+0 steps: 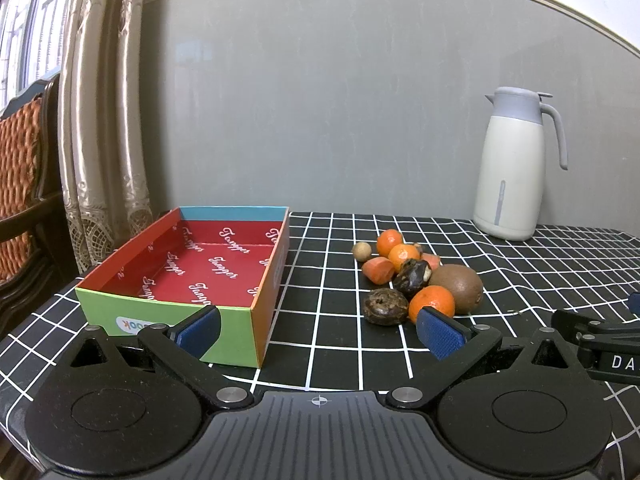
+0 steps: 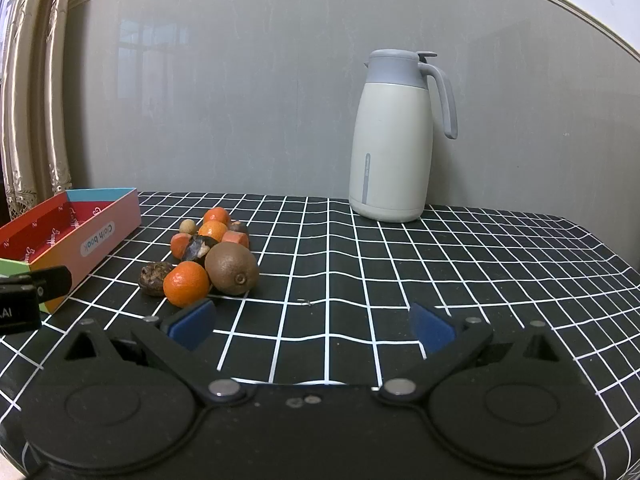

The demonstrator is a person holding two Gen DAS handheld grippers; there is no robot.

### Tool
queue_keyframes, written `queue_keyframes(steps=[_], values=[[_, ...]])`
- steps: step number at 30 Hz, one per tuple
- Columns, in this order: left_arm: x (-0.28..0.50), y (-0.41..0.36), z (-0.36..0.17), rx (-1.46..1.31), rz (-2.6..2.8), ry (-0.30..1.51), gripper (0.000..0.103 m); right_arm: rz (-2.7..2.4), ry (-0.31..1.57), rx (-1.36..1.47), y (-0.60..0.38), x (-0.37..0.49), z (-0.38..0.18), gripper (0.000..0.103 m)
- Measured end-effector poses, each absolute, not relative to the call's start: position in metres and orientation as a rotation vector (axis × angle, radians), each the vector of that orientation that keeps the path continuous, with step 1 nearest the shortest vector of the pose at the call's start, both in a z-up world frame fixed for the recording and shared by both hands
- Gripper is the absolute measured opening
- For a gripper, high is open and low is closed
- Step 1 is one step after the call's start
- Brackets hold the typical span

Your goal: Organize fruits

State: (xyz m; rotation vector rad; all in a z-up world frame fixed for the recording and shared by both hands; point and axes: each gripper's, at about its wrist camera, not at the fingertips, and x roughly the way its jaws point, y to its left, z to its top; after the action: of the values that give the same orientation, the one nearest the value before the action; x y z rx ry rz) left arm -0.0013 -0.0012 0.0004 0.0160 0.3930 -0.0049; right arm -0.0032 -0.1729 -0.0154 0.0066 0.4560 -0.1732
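I count three small orange tangerines (image 1: 432,301), one brown kiwi (image 2: 232,268) and two dark wrinkled fruits (image 1: 386,306) heaped beside the empty red-lined cardboard box (image 1: 212,264). My left gripper (image 1: 318,330) and right gripper (image 2: 312,326) both gape wide, holding nothing.

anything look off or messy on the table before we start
Mostly tidy. The fruit sits in one loose heap on the checked cloth beside the box, which holds nothing yet. Two dark pieces look shrivelled and cracked next to the fresh oranges. The jug stands upright; nothing has spilled.
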Motion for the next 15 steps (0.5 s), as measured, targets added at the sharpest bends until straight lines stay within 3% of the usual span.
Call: queue_keyframes(steps=[15], values=[[0.0044,-0.0025,-0.0025,-0.002,-0.031,0.442,0.103,-0.183,0.450,0.010,-0.1755,-0.0046,-0.0143,0.103]])
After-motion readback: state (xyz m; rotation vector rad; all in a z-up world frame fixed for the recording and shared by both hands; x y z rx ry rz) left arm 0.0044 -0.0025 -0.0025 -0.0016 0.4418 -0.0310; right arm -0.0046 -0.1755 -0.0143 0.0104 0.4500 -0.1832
